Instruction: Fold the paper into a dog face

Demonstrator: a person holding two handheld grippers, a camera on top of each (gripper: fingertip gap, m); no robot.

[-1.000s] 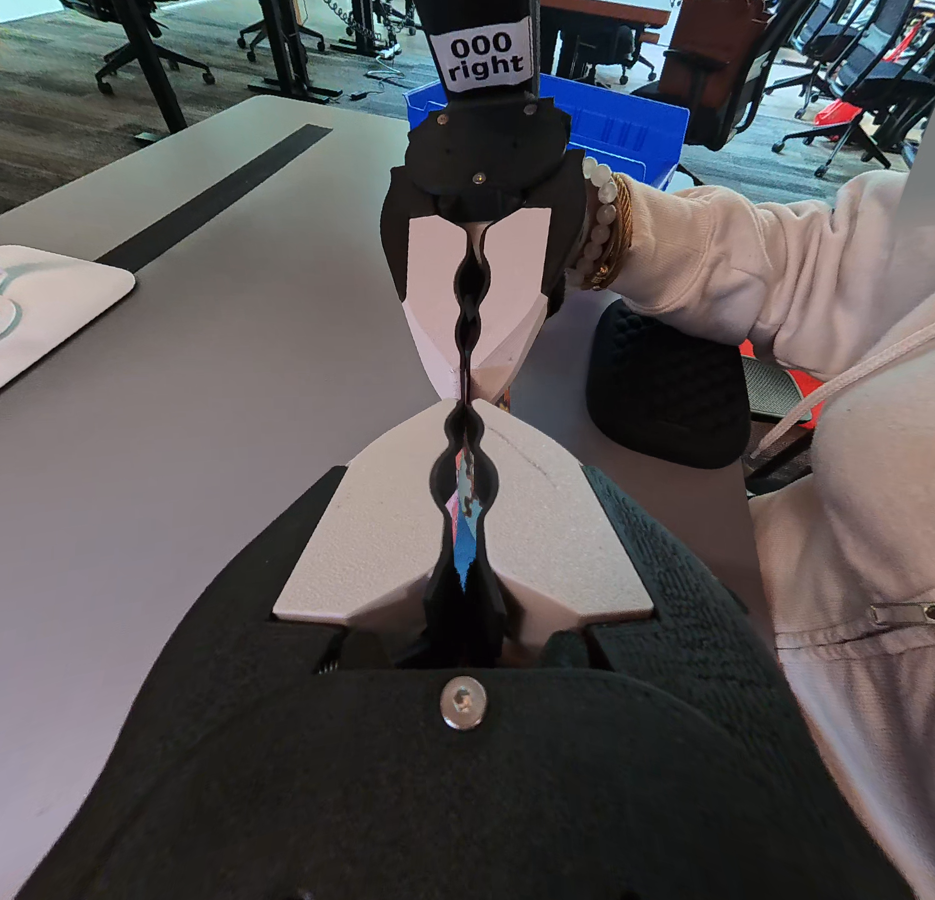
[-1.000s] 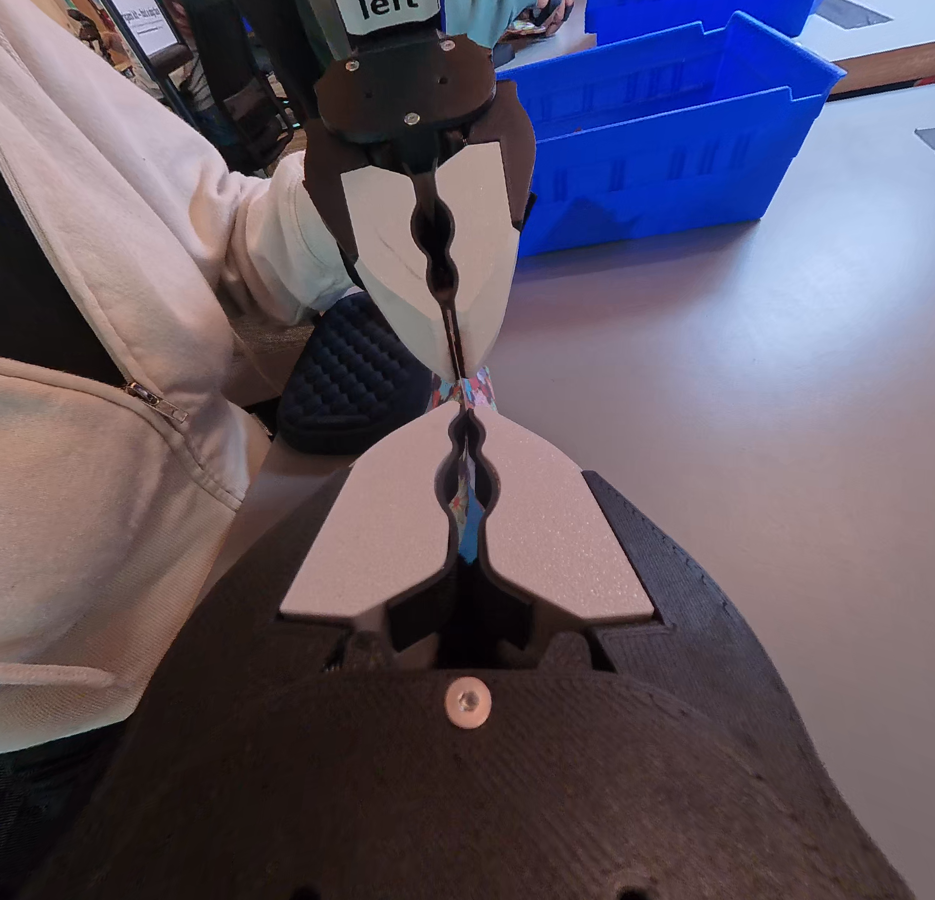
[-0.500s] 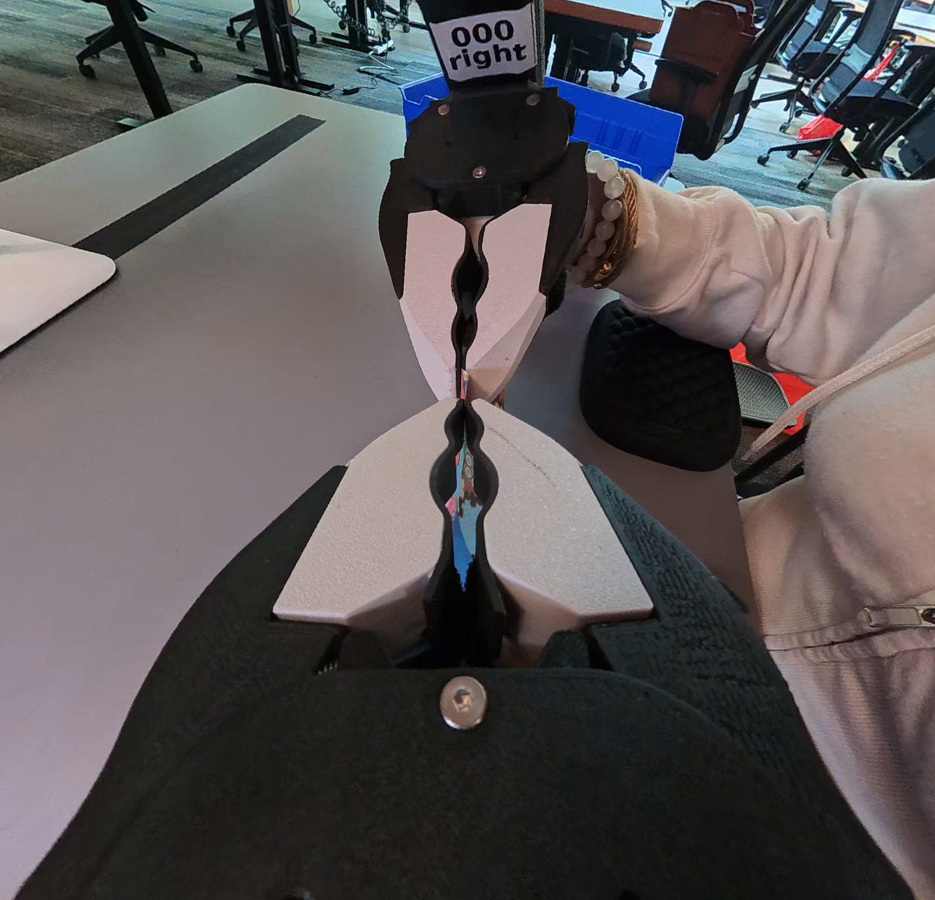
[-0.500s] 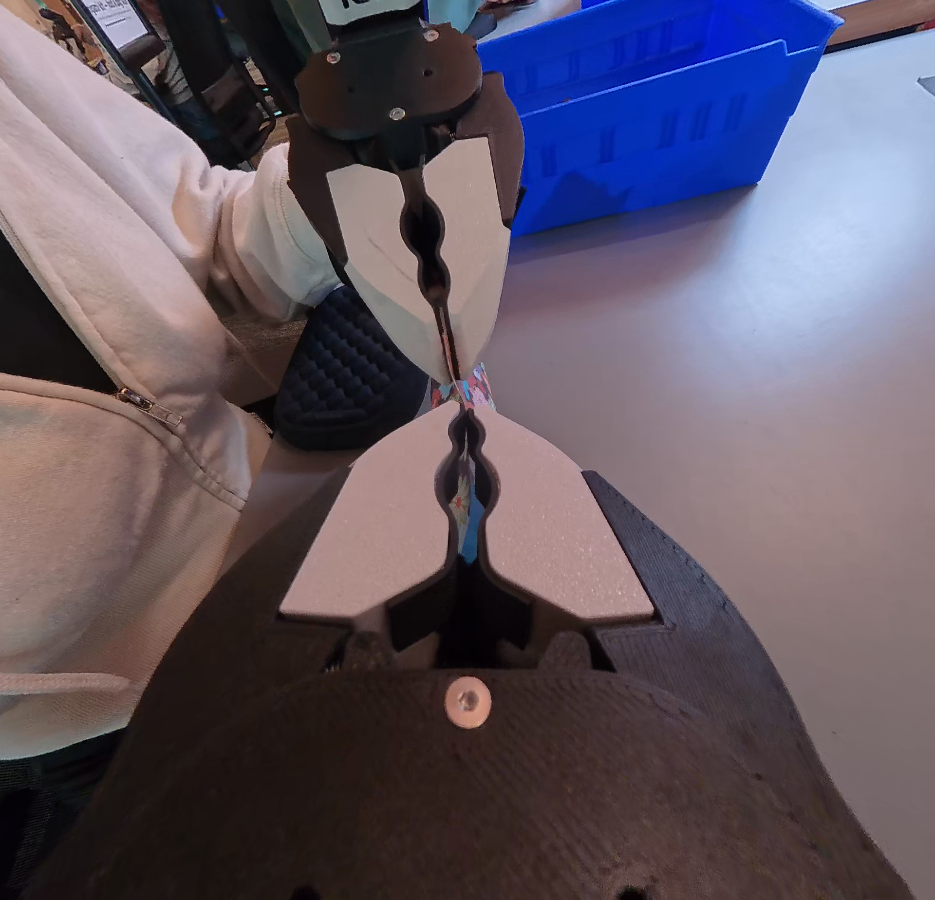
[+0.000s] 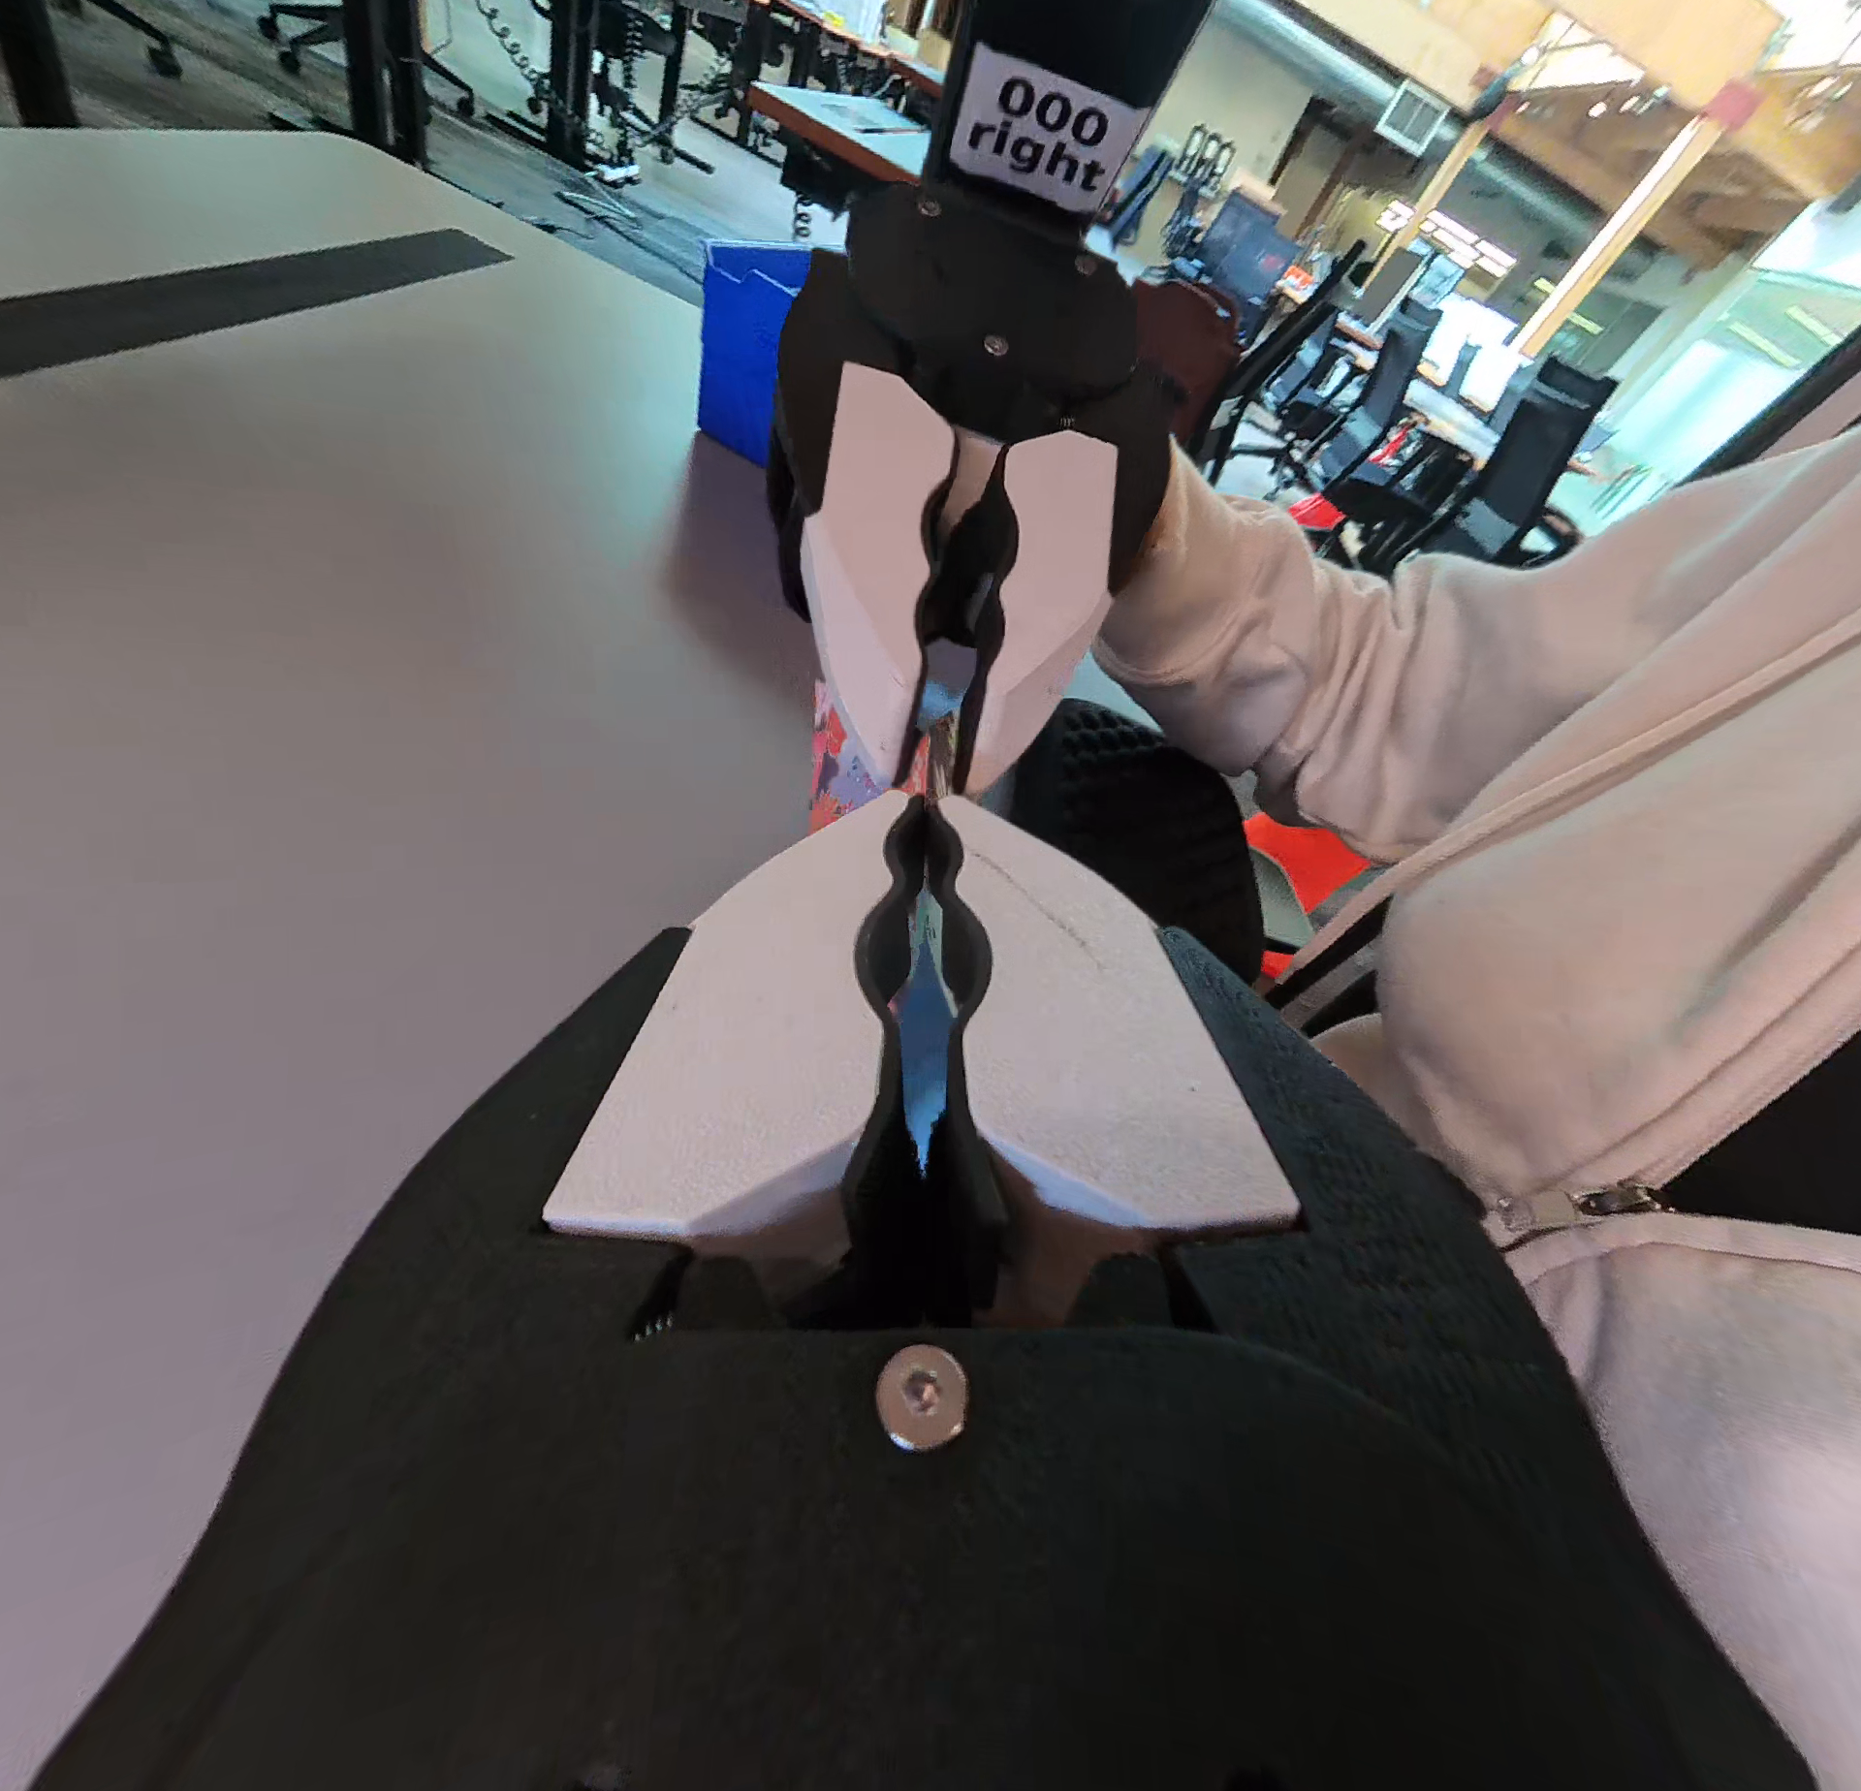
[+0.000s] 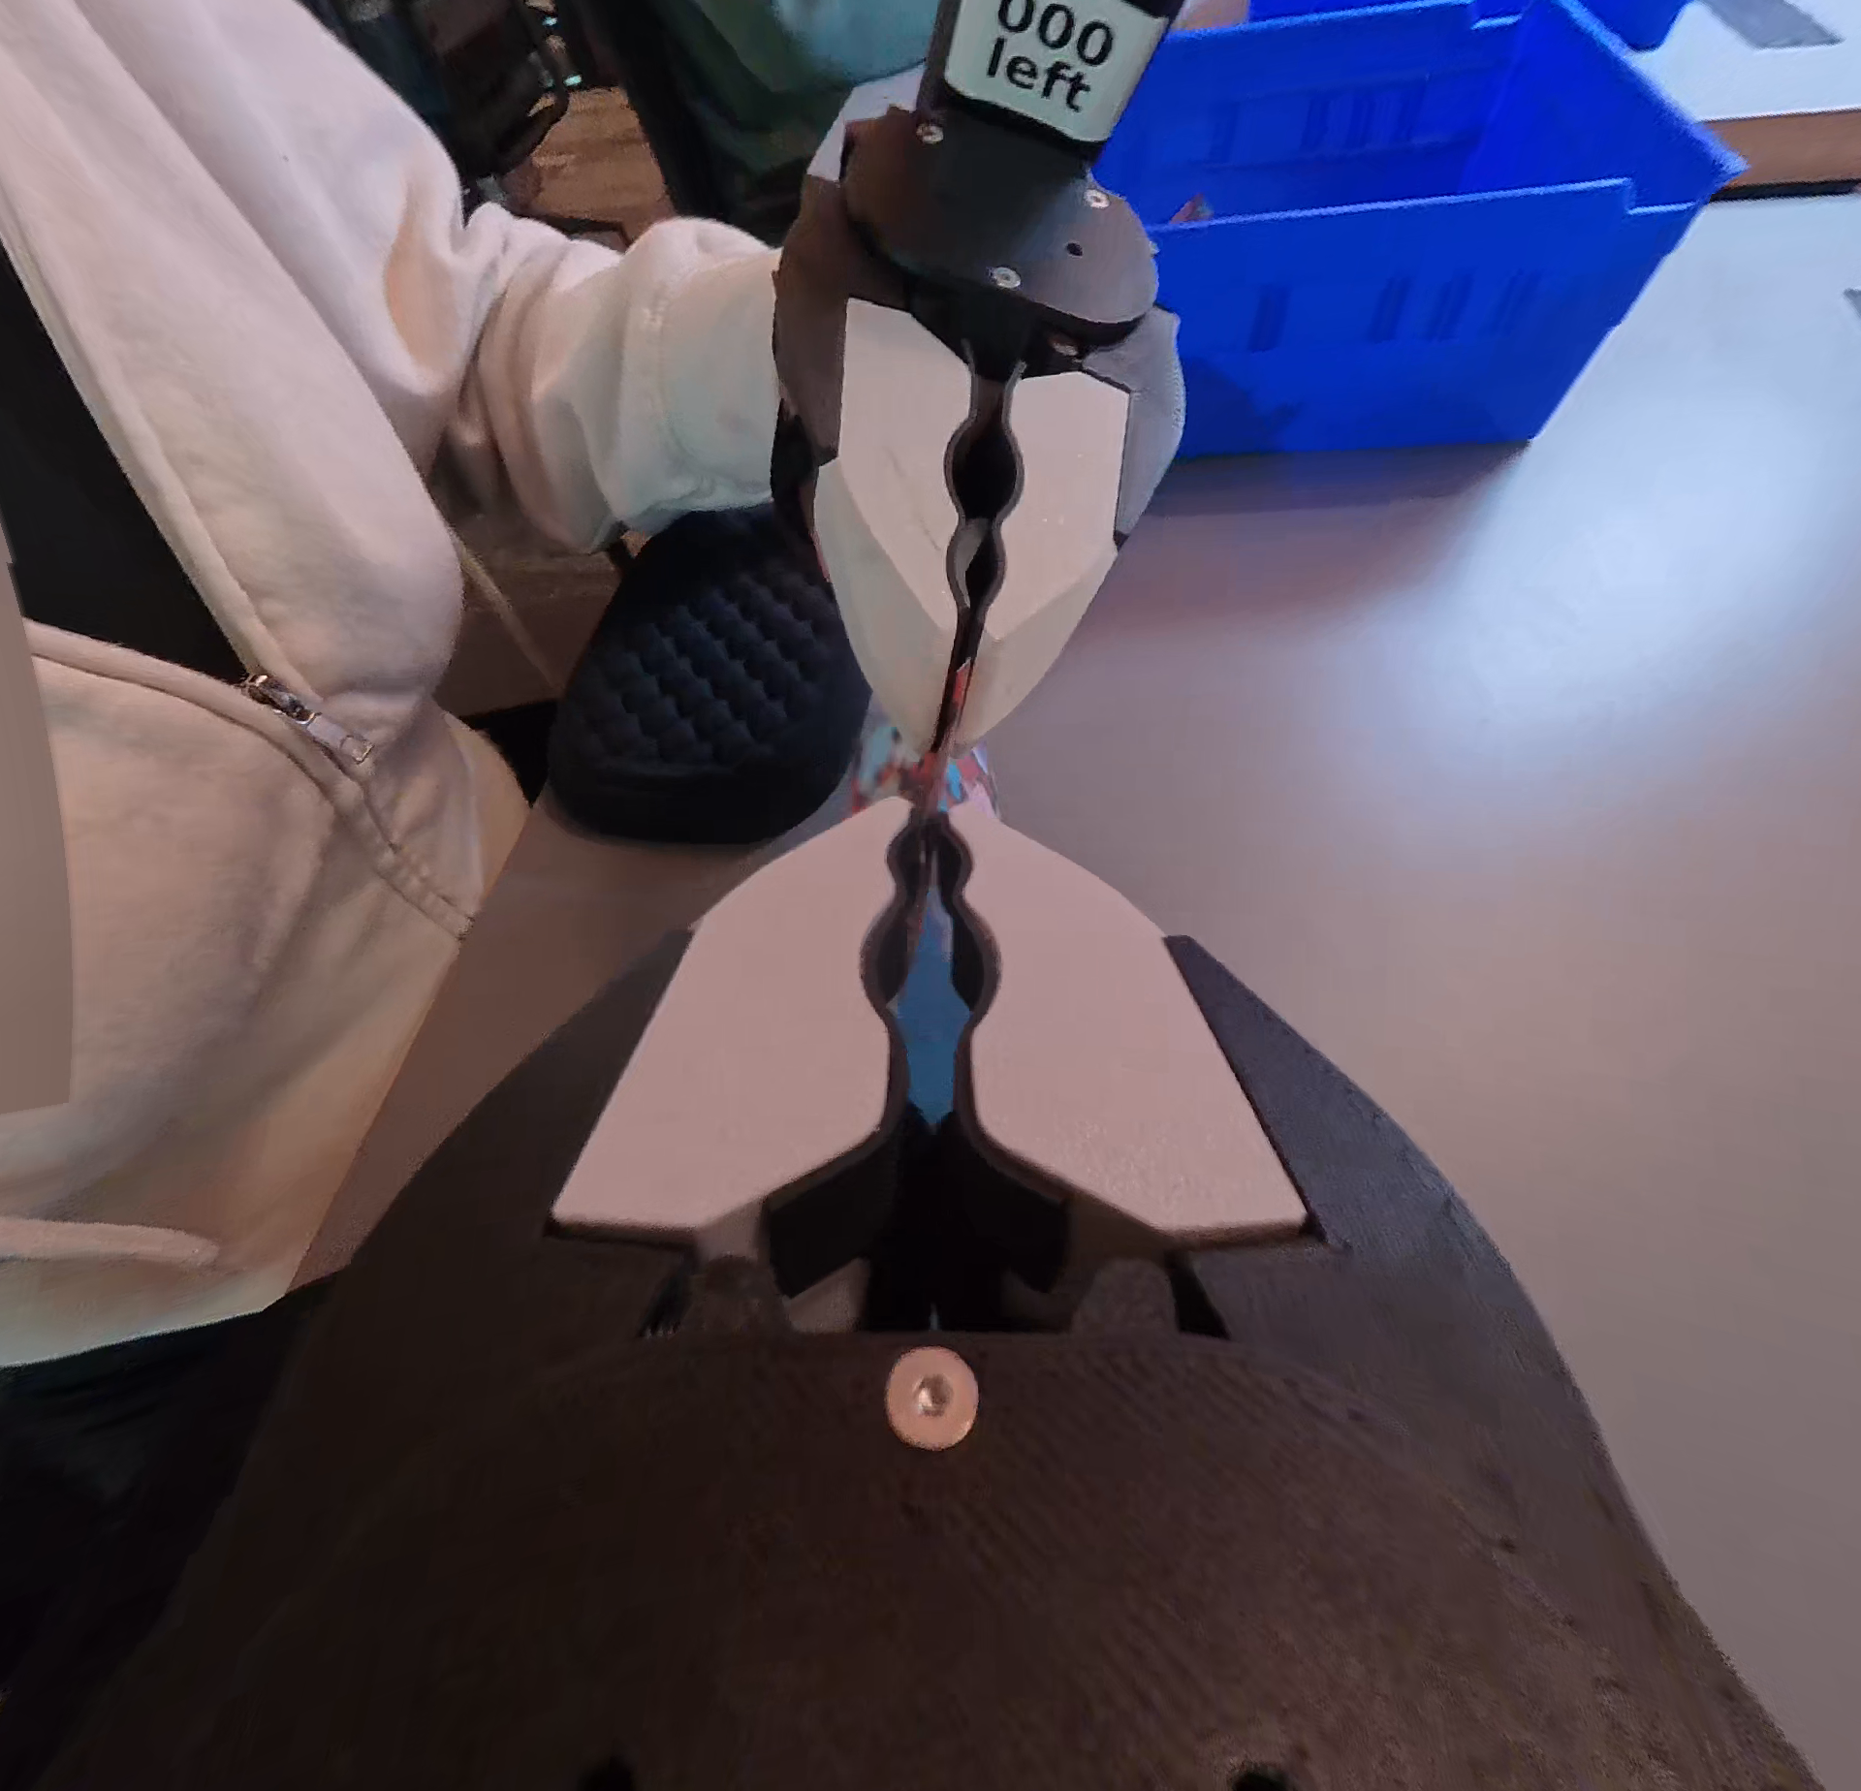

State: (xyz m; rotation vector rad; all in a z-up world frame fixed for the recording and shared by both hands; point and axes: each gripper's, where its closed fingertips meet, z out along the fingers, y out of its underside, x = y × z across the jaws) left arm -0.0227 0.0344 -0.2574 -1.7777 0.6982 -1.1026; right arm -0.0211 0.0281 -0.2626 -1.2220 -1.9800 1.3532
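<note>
Pale grey tabletop point(image 5: 352, 635) fills the left half of the left wrist view and the right half of the right wrist view, with rows of office desks and chairs across the top of the left view.

At the centre of the left wrist view the left gripper point(image 5: 924, 816) is clenched on a folded sheet of multicoloured patterned paper point(image 5: 921, 1048), a blue sliver of which shows in the wavy slot between its white fingers point(image 5: 745, 1038). Tip to tip with it, coming down from the top of the frame, the right gripper point(image 5: 942, 786) pinches the same paper, and a red and blue patch of it shows just left of those tips.

The right wrist view mirrors this: the right gripper point(image 6: 926, 821) is clamped on the paper point(image 6: 932, 1038), and the left gripper point(image 6: 942, 741) comes down from the top centre, gripping it where the tips meet.

Cream hooded sweatshirt sleeves point(image 6: 302, 333) reach in from the left of the right view. A black textured chair armrest point(image 6: 705, 695) lies under the far gripper. Blue plastic bins point(image 6: 1410, 283) stand on the table at the upper right.
</note>
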